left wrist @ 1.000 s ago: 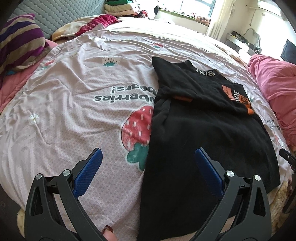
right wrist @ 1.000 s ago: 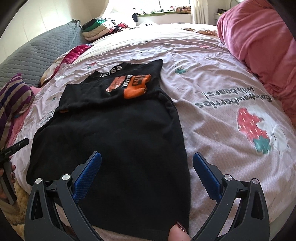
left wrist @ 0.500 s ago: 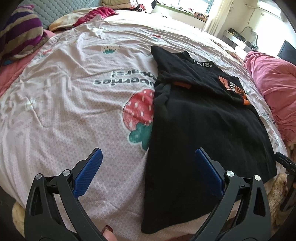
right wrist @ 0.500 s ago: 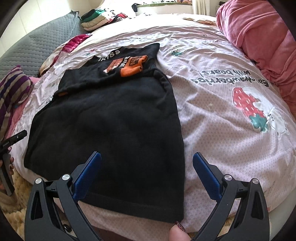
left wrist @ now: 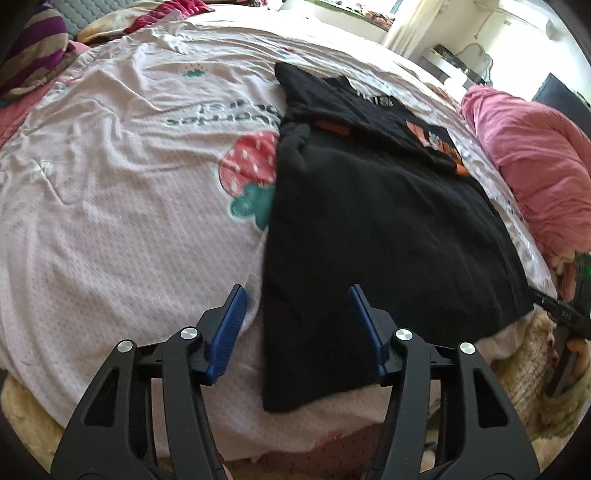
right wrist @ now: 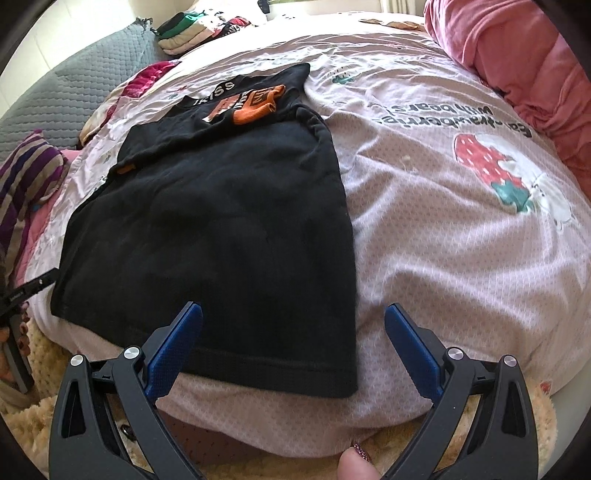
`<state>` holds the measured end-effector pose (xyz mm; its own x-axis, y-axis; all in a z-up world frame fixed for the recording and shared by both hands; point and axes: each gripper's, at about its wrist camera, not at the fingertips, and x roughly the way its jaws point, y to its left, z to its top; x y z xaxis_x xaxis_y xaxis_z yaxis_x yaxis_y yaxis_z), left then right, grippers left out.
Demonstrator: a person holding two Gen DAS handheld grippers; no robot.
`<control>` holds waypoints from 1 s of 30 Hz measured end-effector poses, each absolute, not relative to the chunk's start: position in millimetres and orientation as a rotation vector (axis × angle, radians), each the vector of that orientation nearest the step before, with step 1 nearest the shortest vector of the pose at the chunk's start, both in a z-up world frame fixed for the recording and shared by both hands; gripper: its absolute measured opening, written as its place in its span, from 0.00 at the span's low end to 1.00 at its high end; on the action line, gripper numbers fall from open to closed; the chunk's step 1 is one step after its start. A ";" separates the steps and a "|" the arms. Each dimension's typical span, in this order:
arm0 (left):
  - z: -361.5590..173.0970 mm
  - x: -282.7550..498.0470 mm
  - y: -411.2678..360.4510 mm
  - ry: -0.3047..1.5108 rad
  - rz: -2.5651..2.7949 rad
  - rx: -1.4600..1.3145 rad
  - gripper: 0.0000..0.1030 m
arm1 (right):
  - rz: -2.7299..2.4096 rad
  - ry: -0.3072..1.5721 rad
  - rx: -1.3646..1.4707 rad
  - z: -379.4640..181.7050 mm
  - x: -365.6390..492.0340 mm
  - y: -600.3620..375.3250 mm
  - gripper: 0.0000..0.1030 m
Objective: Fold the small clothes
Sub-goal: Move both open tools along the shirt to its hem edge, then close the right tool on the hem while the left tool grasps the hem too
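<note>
A black shirt (left wrist: pixel 384 221) with an orange print lies flat on the bed, sleeves folded in, hem toward me; it also shows in the right wrist view (right wrist: pixel 221 221). My left gripper (left wrist: pixel 295 295) is open and empty, hovering just above the shirt's left hem corner. My right gripper (right wrist: pixel 293 314) is open and empty, hovering over the shirt's right hem corner. The jaws of each stand wide apart, straddling the shirt's side edge. Neither touches the cloth.
The bed has a pale pink strawberry-print sheet (left wrist: pixel 110 184). A pink quilt (right wrist: pixel 517 55) lies on the right side, a striped pillow (left wrist: pixel 33 51) on the left. Folded clothes (right wrist: pixel 184 29) are stacked at the far end. A fluffy cream rug (right wrist: pixel 74 406) lies below the bed edge.
Both grippers have pulled back toward the foot of the bed and dropped lower, so the shirt's hem now lies between their jaws. The left jaws have narrowed somewhat. The shirt has not moved.
</note>
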<state>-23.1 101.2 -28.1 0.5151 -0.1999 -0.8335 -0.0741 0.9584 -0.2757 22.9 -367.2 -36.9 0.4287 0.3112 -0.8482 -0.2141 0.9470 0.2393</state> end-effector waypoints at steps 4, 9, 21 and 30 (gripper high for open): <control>-34.0 -30.0 97.4 1.054 -0.087 -0.279 0.47 | 0.343 1.085 0.105 -38.8 18.9 -369.0 0.94; -36.7 -36.5 100.3 1.066 -0.099 -0.298 0.49 | 0.363 1.099 0.127 -42.9 20.4 -372.4 0.80; -43.8 -31.8 94.8 1.089 -0.106 -0.293 0.62 | 0.403 1.088 0.091 -45.1 15.9 -373.3 0.33; -44.9 -27.9 93.2 1.095 -0.096 -0.286 0.62 | 0.451 0.960 0.148 -16.8 10.7 -385.3 0.09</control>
<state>-27.9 93.2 -44.9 0.4578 -0.2174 -0.8621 -0.0634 0.9592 -0.2756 10.7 -385.3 -16.8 0.4895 0.4337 -0.7565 -0.3049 0.8979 0.3174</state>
